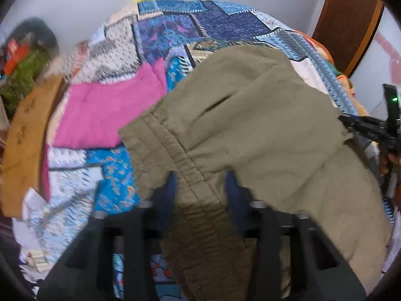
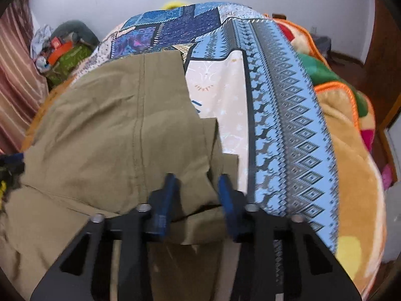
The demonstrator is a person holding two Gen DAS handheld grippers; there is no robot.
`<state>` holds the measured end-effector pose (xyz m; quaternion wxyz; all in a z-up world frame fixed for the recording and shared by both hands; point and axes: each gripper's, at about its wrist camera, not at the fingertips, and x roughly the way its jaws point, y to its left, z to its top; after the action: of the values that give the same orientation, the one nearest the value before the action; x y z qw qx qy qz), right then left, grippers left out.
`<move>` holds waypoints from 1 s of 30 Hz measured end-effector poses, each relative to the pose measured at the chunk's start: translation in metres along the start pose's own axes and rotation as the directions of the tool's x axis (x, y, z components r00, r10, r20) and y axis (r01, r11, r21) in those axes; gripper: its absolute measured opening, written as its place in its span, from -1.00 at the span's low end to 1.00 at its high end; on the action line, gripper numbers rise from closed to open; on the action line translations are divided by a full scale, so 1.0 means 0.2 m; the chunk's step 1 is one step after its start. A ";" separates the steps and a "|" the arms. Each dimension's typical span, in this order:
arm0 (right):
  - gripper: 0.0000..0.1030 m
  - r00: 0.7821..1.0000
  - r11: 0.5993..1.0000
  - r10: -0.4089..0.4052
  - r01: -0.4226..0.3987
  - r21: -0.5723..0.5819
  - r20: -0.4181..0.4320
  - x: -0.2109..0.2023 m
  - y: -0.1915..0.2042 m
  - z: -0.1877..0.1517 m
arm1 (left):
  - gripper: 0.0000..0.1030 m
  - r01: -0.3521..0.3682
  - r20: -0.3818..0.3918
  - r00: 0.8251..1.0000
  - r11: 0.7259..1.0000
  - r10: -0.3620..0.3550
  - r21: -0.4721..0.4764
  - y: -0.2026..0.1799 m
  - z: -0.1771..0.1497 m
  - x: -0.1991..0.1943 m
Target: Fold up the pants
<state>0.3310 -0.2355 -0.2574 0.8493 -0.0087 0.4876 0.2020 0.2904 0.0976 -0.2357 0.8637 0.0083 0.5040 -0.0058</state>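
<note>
your left gripper [image 1: 200, 183] has its fingers [image 1: 170, 188] closed on the elastic waistband of the olive pants [image 1: 250, 115], which lie on the patterned bed cover [image 1: 175, 25] beside a pink cloth [image 1: 105, 110]. your right gripper [image 2: 196, 185] grips the pants' leg-end edge between its blue fingers [image 2: 170, 185].

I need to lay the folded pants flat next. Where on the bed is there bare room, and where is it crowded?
Free: the pale patch of the bedspread between the khaki pants and the blue diamond-patterned stripe. Crowded: the pink cloth on the pants' other side, the piled blanket beyond the stripe, and the clutter by the wall.
</note>
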 end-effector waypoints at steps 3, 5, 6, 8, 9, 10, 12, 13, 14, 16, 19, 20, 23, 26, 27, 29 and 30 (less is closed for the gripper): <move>-0.79 0.999 0.998 -0.038 0.038 -0.044 0.003 -0.01 0.02 0.00 | -0.61 -0.017 0.010 1.000 1.000 0.017 0.007 0.01 0.01 0.00; -0.79 0.998 0.996 -0.056 0.056 -0.067 0.006 -0.02 0.02 -0.01 | -0.62 -0.027 0.008 1.000 1.000 0.026 0.017 0.01 0.00 0.00; -0.80 0.998 0.995 -0.069 0.070 -0.077 0.010 -0.02 0.03 -0.02 | -0.61 -0.032 0.006 0.999 0.999 0.032 0.018 0.01 0.00 0.00; -0.80 0.996 0.991 -0.092 0.093 -0.094 0.014 -0.02 0.03 -0.03 | -0.61 -0.031 0.011 0.999 0.999 0.031 0.018 0.02 -0.01 0.00; -0.80 0.995 0.990 -0.103 0.104 -0.099 0.019 -0.01 0.03 -0.03 | -0.58 -0.032 0.009 0.999 0.999 0.032 0.019 0.02 -0.01 0.00; -0.80 0.994 0.989 -0.111 0.112 -0.099 0.016 -0.01 0.04 -0.04 | -0.55 -0.040 0.002 0.999 0.999 0.040 0.017 0.03 -0.02 0.01; -0.80 0.992 0.987 -0.125 0.126 -0.104 0.013 0.00 0.03 -0.04 | -0.47 -0.054 -0.006 0.999 0.998 0.054 0.008 0.03 -0.02 0.02; -0.81 0.991 0.985 -0.136 0.136 -0.110 0.009 0.00 0.04 -0.04 | -0.43 -0.066 -0.004 0.998 0.998 0.066 0.010 0.03 -0.02 0.03; -0.81 0.990 0.984 -0.142 0.142 -0.111 0.007 0.00 0.04 -0.04 | -0.37 -0.080 -0.003 0.997 0.997 0.080 0.014 0.02 -0.03 0.04; -0.80 0.989 0.985 -0.146 0.145 -0.093 -0.002 0.01 0.03 -0.04 | -0.30 -0.089 -0.004 0.996 0.996 0.089 0.010 0.03 -0.04 0.05; -0.79 0.987 0.982 -0.161 0.159 -0.098 -0.018 0.01 0.05 -0.03 | -0.25 -0.040 0.000 0.999 0.999 0.040 -0.023 0.07 -0.04 0.03; -0.79 0.985 0.981 -0.168 0.164 -0.101 -0.029 0.00 0.05 -0.02 | -0.19 -0.023 -0.002 1.000 0.999 0.023 -0.045 0.09 -0.04 0.01; -0.74 0.986 0.981 -0.162 0.156 -0.113 -0.047 -0.02 0.05 -0.01 | -0.17 0.009 0.018 1.000 0.995 -0.007 -0.095 0.16 -0.04 -0.08; -0.65 0.984 0.979 -0.167 0.158 -0.126 -0.060 -0.07 0.05 0.01 | -0.13 0.003 0.055 0.998 0.995 0.003 -0.105 0.21 -0.03 -0.16; -0.65 0.985 0.980 -0.159 0.150 -0.128 -0.063 -0.09 0.06 0.02 | -0.10 -0.001 0.066 0.998 0.994 0.008 -0.111 0.23 -0.02 -0.18; -0.65 0.989 0.983 -0.138 0.131 -0.126 -0.048 -0.14 0.06 0.05 | -0.02 -0.014 0.083 0.996 0.993 0.024 -0.118 0.27 0.01 -0.20; -0.64 0.991 0.984 -0.128 0.123 -0.127 -0.035 -0.16 0.06 0.06 | 0.04 -0.027 0.090 0.995 0.992 0.038 -0.121 0.29 0.03 -0.21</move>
<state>0.3230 -0.2317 -0.2219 0.8475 -0.0966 0.4908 0.1776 0.2758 0.1554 -0.1969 0.8850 -0.0358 0.4627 0.0381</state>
